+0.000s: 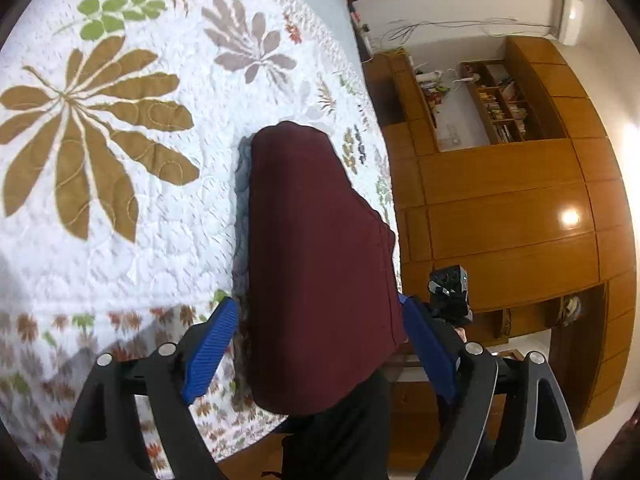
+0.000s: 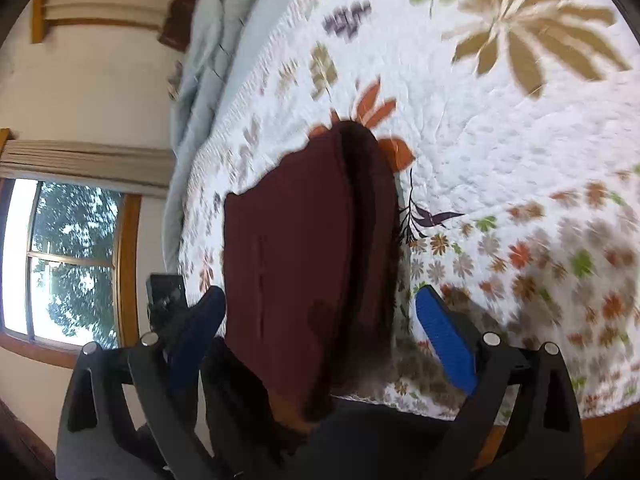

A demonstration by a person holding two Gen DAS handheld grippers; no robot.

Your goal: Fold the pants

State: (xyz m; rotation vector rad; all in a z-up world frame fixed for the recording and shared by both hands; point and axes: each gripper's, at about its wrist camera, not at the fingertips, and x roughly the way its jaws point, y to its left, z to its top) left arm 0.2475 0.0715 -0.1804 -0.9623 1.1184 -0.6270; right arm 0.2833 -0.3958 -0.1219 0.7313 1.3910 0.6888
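Ribbed blue tongs around smooth maroon pants

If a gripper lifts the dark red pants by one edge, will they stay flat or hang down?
The pants would probably sag: soft cloth, already folded in layers on the quilt. The layers, visible at the fold, may slide apart. They look light, so the open left gripper could likely drag them.

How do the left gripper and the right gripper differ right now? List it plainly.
The left gripper shows both blue pads lit; on the right gripper the left pad is in shadow. Behind the left gripper stand wooden cabinets; behind the right gripper, a window. Shared: both stand open, the maroon pants lying between their fingers on the floral quilt.
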